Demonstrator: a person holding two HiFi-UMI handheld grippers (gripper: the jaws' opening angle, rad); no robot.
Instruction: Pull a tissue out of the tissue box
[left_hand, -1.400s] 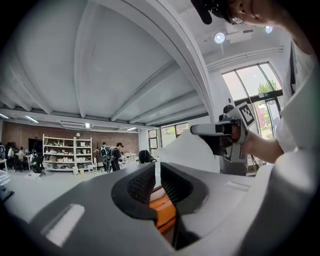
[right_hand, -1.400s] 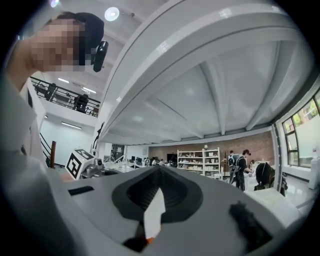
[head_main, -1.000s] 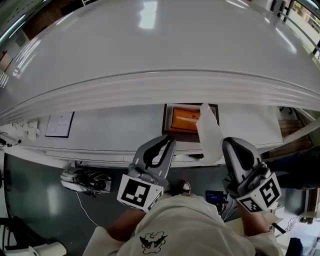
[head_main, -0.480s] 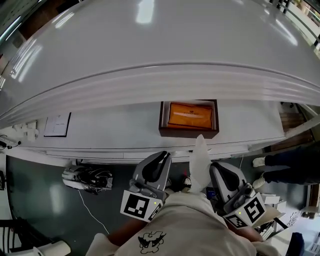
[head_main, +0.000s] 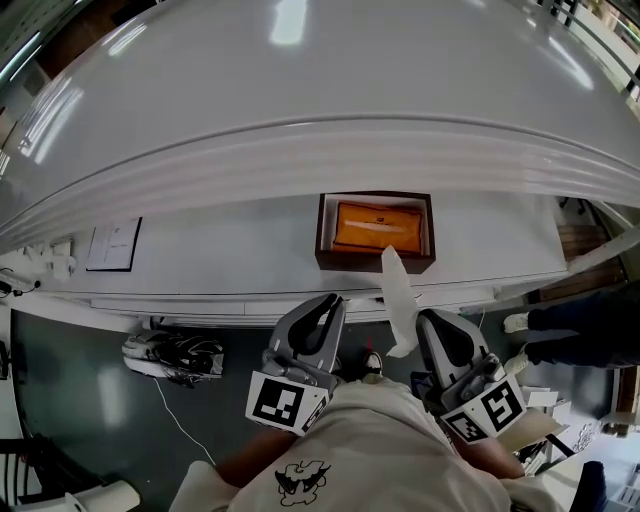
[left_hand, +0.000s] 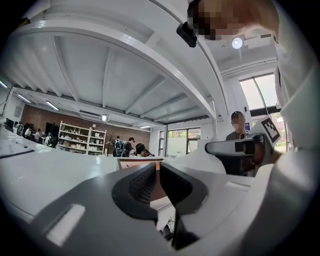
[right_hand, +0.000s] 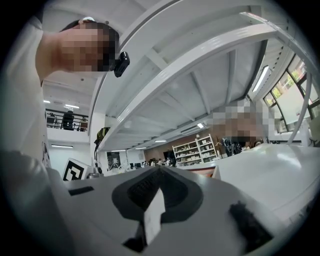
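Tissue is pinched in your right claw, its far end by the tissue box; your left claw is pressed together, empty.

- Your tissue box sits on the table, well right of the paper sheet.
- The tissue is between the box and your right gripper; your left gripper is alongside.

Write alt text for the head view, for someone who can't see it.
Seen from above, the right gripper is shut on a white tissue, near a brown tissue box that sits at the near edge of a white table. The left gripper beside it holds nothing.
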